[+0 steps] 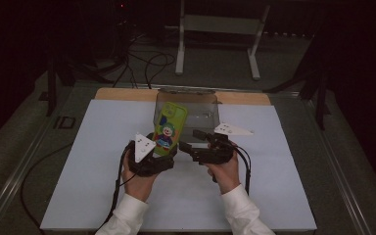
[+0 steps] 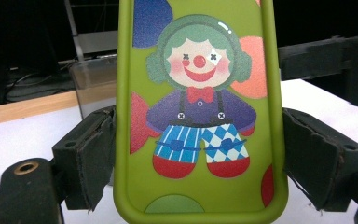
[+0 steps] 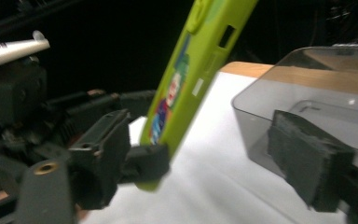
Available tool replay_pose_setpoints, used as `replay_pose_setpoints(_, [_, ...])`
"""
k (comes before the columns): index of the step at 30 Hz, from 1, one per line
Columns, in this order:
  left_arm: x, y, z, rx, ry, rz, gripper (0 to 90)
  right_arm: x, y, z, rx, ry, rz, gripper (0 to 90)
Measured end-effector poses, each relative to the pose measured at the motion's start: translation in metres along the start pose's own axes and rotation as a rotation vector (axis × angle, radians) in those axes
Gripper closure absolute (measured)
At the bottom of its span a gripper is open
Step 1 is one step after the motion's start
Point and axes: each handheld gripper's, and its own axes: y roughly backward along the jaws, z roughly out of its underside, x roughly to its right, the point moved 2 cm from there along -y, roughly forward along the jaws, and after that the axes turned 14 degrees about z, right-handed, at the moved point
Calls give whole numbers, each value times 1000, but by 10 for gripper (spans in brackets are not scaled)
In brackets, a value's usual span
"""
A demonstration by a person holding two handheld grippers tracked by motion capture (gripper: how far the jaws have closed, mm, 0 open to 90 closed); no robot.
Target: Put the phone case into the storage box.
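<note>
Left gripper [image 1: 164, 147] holds a green phone case [image 1: 169, 128] upright above the table [image 1: 93, 161], just near of a clear box [image 1: 200, 108]; its fingers [image 2: 93, 156] pinch the case's lower edges, clown print facing the hand. Right gripper [image 1: 190, 142] sits just right of the case, level and pointing left, fingers [image 3: 307, 158] spread, nothing between them. Likely step: carrying the case to the box. Next move calls for lifting over the near wall, then release.
</note>
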Motion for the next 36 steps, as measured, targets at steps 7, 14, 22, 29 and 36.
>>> replay_pose_setpoints(7, [4,-2,1,8,4,3,162,-2,-8,2,-19,-97,-7,469])
replay_pose_setpoints(14, [8,-3,4,20,13,5,162,-4,-15,4,-45,-147,-49,684])
replay_pose_setpoints(22, [9,-6,6,8,37,7,161,-6,-18,7,-82,-177,-49,767])
replay_pose_setpoints(29, [8,-8,8,-6,52,34,154,-8,-16,7,-103,-166,-31,783])
replay_pose_setpoints(36, [9,-7,10,-44,12,43,118,-9,-15,7,-101,-147,-31,783])
